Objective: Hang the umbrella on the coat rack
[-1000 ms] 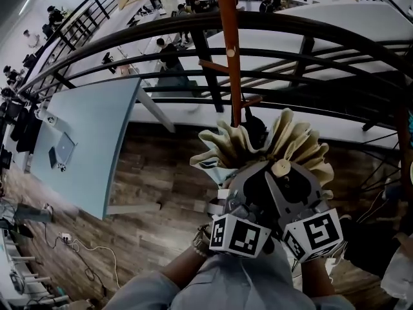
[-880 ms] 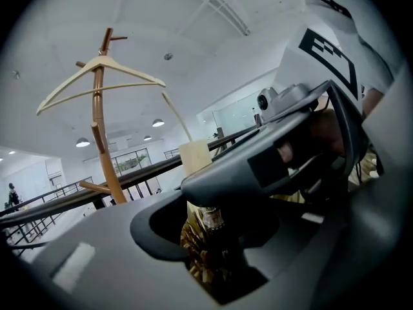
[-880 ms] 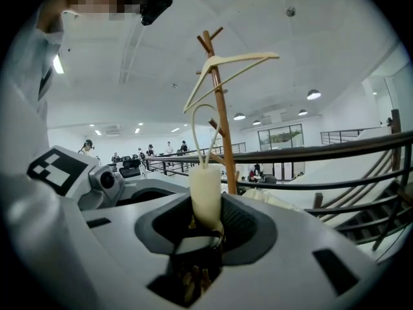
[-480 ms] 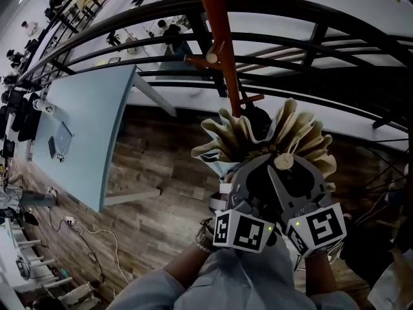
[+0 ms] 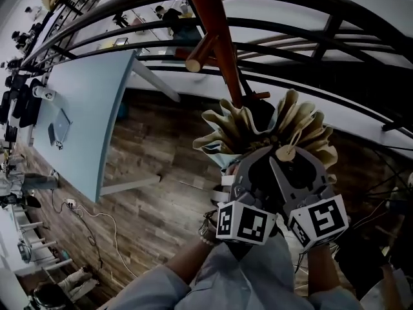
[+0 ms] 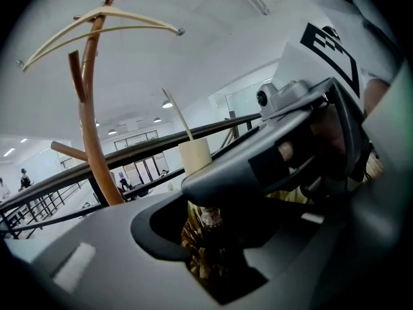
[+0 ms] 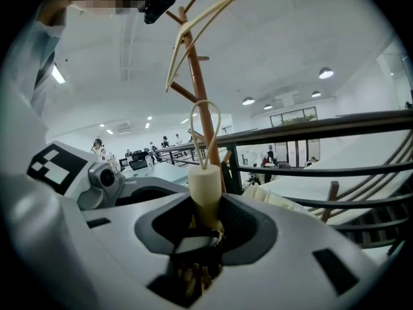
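A folded beige umbrella [image 5: 271, 129] stands handle-up, its pleats fanned out beyond the jaws. Its cream handle [image 7: 205, 185] carries a thin loop strap [image 7: 205, 124]. My left gripper [image 5: 257, 176] and my right gripper [image 5: 298, 172] sit side by side, both shut on the umbrella's neck below the handle. In the left gripper view the handle [image 6: 195, 155] rises above the jaws and the shaft [image 6: 206, 221] runs down between them. The brown wooden coat rack [image 5: 216, 44] stands just beyond the umbrella, with a peg [image 5: 199, 55] jutting left. The rack's pole [image 7: 197, 76] rises right behind the strap.
A black curved railing [image 5: 310, 18] runs behind the rack, with a lower floor and people beyond it. A pale blue table [image 5: 90, 115] stands at the left on the wooden floor [image 5: 155, 199]. Cables [image 5: 90, 237] lie at the lower left.
The rack's pole and peg have grown larger and nearer at the top of the head view. Both grippers sit slightly lower in the picture, still holding the umbrella.
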Demonstrator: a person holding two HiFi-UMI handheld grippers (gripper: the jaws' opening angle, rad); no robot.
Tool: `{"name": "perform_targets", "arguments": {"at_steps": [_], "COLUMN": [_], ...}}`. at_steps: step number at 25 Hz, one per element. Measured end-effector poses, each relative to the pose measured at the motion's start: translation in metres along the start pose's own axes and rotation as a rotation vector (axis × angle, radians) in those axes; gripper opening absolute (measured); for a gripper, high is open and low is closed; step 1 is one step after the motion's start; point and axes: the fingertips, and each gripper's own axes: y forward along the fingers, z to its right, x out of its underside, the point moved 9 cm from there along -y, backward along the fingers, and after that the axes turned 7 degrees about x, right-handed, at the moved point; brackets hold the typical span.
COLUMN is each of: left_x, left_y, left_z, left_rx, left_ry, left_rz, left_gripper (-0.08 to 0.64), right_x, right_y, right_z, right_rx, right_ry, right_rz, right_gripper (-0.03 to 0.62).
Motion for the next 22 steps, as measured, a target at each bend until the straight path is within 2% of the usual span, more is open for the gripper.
{"name": "perform_targets", "arguments": {"at_steps": [14,22], "left_x": [0.039,0.06], "left_y": [0.059,0.075], "left_z": [-0.017,-0.028], "left_rx": [-0.058,-0.093], "left_ry": [-0.078,-0.14], "left_rz": [-0.076,-0.129], "left_gripper": [0.158,0.156], "right_x": [0.031,0.045], "right_y": [0.056,0.085], "right_z": [0.047,0.056], "right_rx": [-0.095,-0.144], "right_ry": [0.013,0.012], "right_rz": [-0.075,-0.123], "right_gripper": [0.135,0.135]}}
